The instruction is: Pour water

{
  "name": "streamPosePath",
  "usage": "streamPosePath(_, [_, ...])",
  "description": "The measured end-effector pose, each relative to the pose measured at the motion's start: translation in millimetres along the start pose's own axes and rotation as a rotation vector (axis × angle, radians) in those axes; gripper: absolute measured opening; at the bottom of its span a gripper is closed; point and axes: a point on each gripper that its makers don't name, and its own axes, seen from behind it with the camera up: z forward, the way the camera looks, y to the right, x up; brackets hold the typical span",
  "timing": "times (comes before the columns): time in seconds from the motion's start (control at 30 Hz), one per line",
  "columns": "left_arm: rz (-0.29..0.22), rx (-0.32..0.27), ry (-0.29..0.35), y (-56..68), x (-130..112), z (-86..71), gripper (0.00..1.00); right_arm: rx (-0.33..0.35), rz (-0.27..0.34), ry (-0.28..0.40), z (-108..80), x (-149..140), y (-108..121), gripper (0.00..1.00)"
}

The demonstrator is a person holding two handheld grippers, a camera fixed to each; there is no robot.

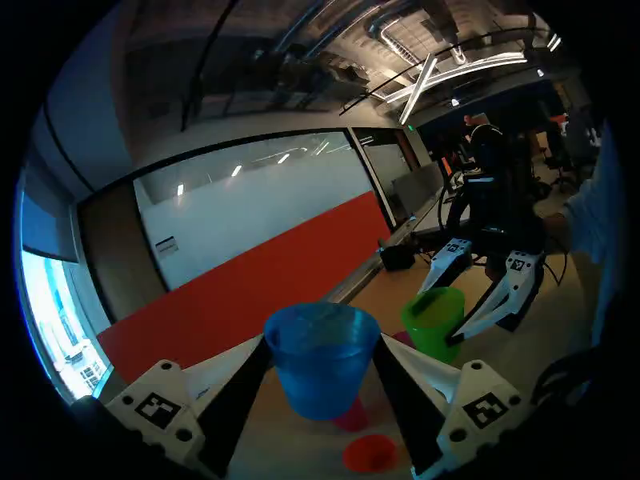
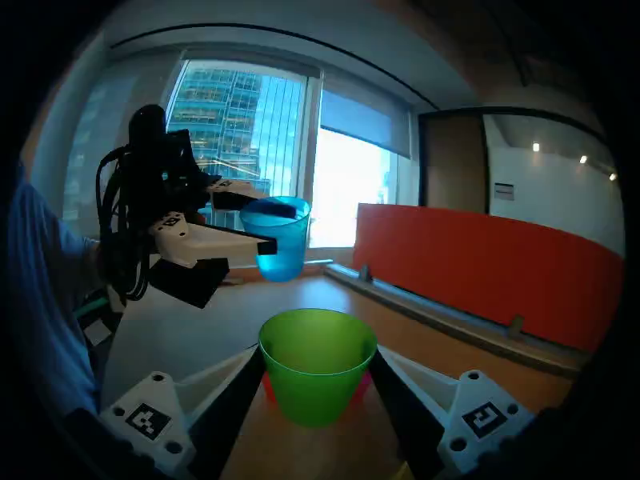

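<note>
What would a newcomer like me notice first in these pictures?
Two bright cups stand out, each gripped from both sides: the blue cup in the left gripper and the green cup in the right gripper, above a wooden table. Behind them runs a long orange-red wall panel, and a big window shows towers outside.

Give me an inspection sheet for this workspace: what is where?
Surface: light wooden tabletop.
Job's things: blue translucent plastic cup and green plastic cup, each held in a tool; contents cannot be told.
Clutter: small red round disc lying on the tabletop.
Grippers: left tool shut on the blue cup; right tool shut on the green cup.
Cables: black cables bundled at the left tool.
Surroundings: red wall panel, large windows, person's blue sleeve.
</note>
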Motion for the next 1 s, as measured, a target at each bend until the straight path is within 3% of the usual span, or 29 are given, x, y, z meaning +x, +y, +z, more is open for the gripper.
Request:
streamPosePath(0.37, [0.146,0.026,-0.002,-7.4,15,1.4,0.86,0.013,-0.005,0.0,3.2,1,-5,0.91])
streamPosePath(1.0, [0.336,0.05,0.021,-8.5,42,12.6,0.86,0.046,-0.014,-0.007,11.3,-2,-16,0.91])
